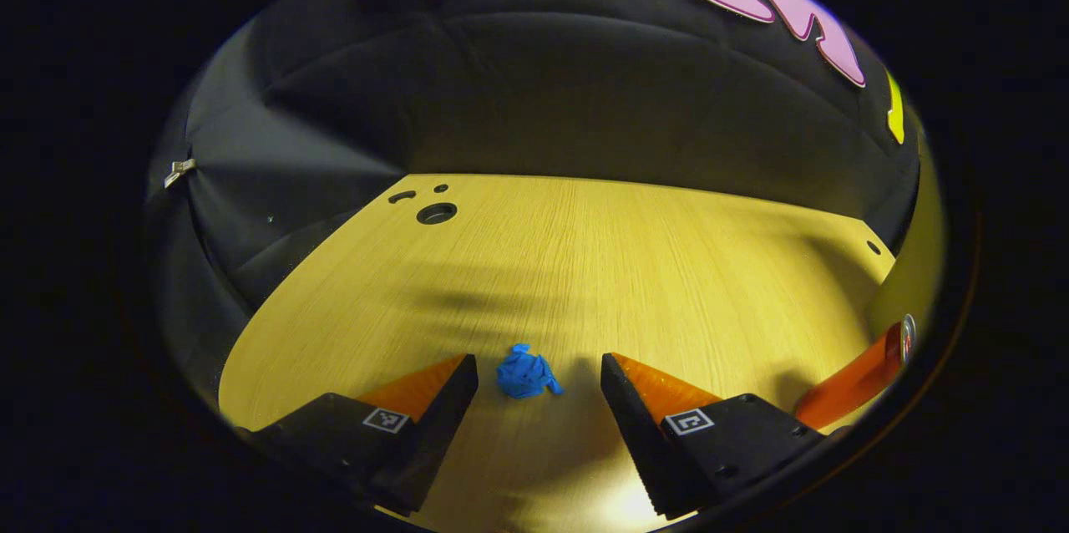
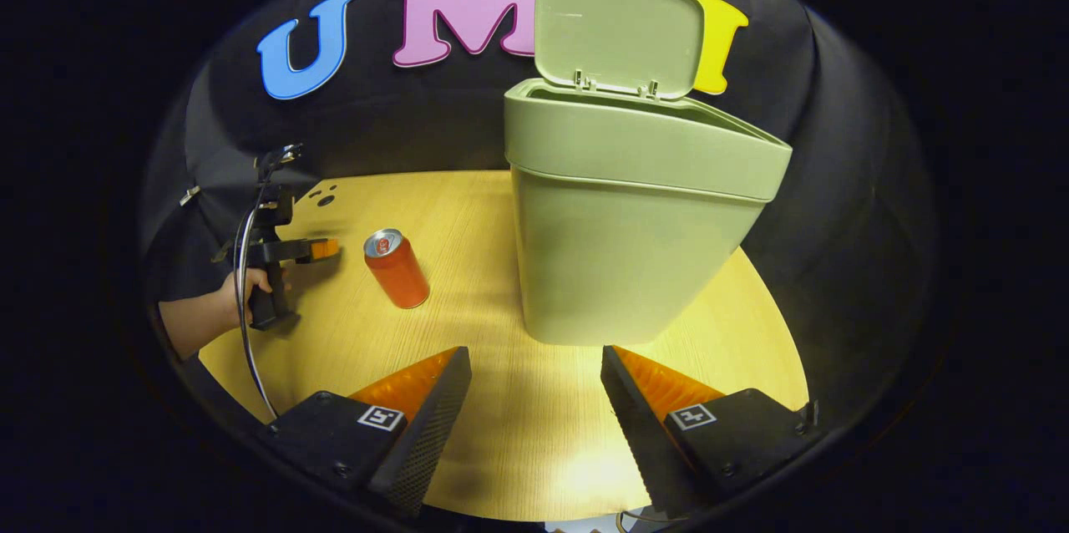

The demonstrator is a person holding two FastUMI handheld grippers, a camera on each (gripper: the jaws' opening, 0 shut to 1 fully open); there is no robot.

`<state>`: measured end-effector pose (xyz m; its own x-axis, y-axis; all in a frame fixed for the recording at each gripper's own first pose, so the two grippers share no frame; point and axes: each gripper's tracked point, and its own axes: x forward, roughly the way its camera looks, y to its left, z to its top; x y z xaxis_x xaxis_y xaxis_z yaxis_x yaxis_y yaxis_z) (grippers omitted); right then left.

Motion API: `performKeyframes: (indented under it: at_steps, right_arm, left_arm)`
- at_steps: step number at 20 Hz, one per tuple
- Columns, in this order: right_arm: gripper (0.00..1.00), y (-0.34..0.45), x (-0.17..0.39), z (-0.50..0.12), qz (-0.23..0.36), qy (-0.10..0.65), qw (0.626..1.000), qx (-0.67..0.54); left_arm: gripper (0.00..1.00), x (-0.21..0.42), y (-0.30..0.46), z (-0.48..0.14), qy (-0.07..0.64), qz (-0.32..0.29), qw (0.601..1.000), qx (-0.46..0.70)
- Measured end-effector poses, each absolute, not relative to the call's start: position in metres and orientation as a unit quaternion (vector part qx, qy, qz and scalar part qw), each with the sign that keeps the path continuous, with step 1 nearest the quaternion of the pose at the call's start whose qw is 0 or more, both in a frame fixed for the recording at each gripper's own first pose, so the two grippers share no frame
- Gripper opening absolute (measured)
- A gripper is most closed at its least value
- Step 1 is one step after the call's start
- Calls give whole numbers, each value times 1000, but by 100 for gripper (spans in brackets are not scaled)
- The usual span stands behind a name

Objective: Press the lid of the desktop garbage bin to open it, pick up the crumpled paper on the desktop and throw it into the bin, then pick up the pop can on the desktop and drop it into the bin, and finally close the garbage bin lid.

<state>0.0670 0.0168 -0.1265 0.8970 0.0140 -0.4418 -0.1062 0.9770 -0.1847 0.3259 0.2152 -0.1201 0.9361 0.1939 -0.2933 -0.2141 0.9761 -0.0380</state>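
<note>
We see the left gripper (image 1: 539, 387) spread wide, the paper (image 1: 526, 374) on the table (image 1: 585, 266) between its fingertips, untouched | right gripper (image 2: 534, 383) wide, empty, bin (image 2: 626, 224) just ahead, lid (image 2: 618, 27) up | can (image 2: 397, 268) upright left of bin, mid-table.

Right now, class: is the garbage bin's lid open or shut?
Open. In the right gripper view the lid stands raised on its hinges behind the garbage bin's rim.
</note>
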Motion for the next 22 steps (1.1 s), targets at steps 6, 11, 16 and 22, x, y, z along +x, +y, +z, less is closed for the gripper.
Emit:
performKeyframes:
  at_steps: [6,11,16,22]
  right_arm:
    - [99,22,72,-131,49,230,967,-99]
    - [99,26,68,-140,61,241,963,-101]
    - [98,26,65,-144,67,240,963,-106]
    - [99,21,59,-144,65,233,964,-109]
  left_arm:
    - [89,332,217,-127,148,114,981,-44]
    - [56,329,213,-126,157,115,980,-35]
    - [35,327,220,-124,147,108,982,-48]
    - [41,304,206,-71,101,92,990,-19]
